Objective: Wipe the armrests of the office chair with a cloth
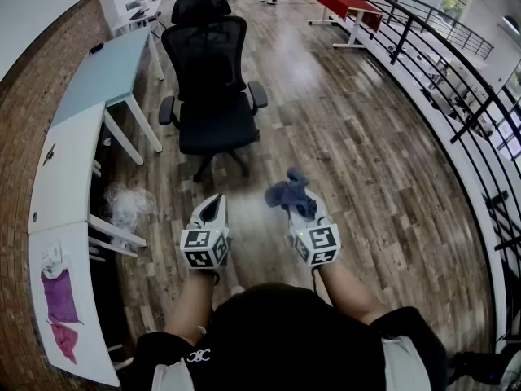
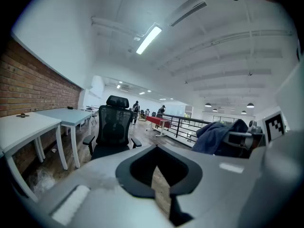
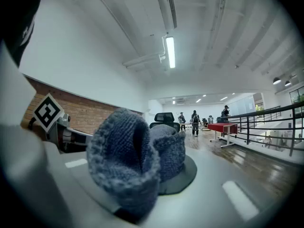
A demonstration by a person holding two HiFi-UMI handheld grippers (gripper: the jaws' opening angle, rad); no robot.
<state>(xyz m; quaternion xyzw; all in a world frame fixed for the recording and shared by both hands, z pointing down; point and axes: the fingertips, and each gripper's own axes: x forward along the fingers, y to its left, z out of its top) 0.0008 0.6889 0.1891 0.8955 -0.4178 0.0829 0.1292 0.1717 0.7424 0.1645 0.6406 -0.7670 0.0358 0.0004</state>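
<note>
Wood-plank floor [image 1: 350, 145] runs down a long open room, with a brick wall [image 1: 18, 243] to the left of both grippers and a black railing [image 1: 423, 35] curving along their right. White worktops [image 1: 69, 169] stand against the brick. On the one nearest the person, off to the left of the left gripper, lie purple rags [image 1: 59, 298].

A black office chair [image 1: 213, 80] stands straight ahead of the two grippers and well apart from them, its seat facing the person. Its two armrests, the left armrest [image 1: 167, 110] and the right armrest [image 1: 258, 95], are bare, and neither gripper touches them. Farther ahead and to the right is a red table [image 1: 342, 1], and people stand at the far end of the room.

The left gripper [image 1: 213, 206] is held level and points at the chair. Its jaws are pressed together with nothing between them, leaving only a thin slit through which the floor shows.

The right gripper [image 1: 298, 211], just beside the left one, pinches a blue-grey knitted cloth [image 1: 286, 192]. The cloth bunches up in a thick fold above and ahead of the jaws, so in the right gripper view it covers most of the chair, leaving only the headrest showing over it.
</note>
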